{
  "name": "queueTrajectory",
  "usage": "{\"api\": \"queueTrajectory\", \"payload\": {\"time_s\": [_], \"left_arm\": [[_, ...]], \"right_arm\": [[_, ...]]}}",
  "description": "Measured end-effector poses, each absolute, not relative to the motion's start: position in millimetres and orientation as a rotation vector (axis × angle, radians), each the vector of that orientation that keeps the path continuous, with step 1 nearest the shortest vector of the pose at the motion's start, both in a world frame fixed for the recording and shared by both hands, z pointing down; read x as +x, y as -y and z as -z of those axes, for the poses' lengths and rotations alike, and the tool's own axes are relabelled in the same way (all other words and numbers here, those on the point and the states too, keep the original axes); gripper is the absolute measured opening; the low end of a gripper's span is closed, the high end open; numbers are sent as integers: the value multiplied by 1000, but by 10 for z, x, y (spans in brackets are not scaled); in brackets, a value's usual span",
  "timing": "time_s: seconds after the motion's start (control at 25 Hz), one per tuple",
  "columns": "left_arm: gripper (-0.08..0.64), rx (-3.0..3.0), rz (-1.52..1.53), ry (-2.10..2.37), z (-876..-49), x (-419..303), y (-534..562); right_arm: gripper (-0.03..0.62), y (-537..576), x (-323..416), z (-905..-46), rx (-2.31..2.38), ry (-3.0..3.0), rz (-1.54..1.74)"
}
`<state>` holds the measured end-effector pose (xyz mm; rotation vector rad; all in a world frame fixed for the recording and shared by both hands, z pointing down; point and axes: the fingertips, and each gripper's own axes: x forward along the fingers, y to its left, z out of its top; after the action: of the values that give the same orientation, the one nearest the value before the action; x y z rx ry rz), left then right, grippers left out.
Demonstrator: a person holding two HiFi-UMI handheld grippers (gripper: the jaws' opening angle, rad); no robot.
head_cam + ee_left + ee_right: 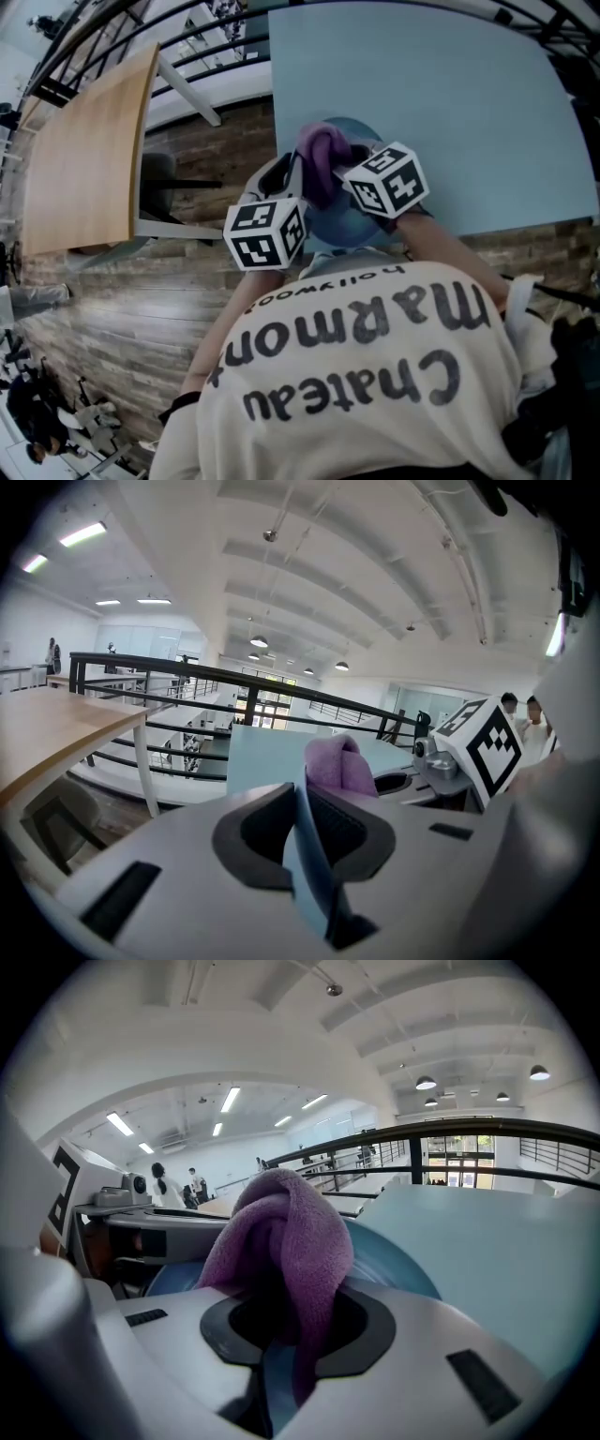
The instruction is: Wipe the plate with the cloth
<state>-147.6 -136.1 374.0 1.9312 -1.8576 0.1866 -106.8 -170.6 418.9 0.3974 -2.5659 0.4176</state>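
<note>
Your left gripper (305,829) is clamped on the rim of the blue plate (314,874), which stands edge-on between its jaws and is held up over the near left corner of the pale table (441,112). Your right gripper (295,1326) pinches the purple cloth (281,1237), which is bunched against the plate's face just beyond its jaws and spreading off to their right. The right hand is therefore the wiping one, and I judge the stroke should run across that face while the left holds the rim firm.
</note>
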Motion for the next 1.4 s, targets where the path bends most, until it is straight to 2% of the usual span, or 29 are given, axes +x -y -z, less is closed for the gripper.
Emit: {"api": "queueTrajectory", "payload": {"time_s": [0.68,1.4], "left_arm": [[37,1932,-180,1826,-3803,-1509,1520],[37,1947,-213,1765,-3849,-1482,1591]], "right_arm": [[97,2102,-634,-4545,642,2413,-609],[95,2026,-7,-4922,882,2225,-783]]}}
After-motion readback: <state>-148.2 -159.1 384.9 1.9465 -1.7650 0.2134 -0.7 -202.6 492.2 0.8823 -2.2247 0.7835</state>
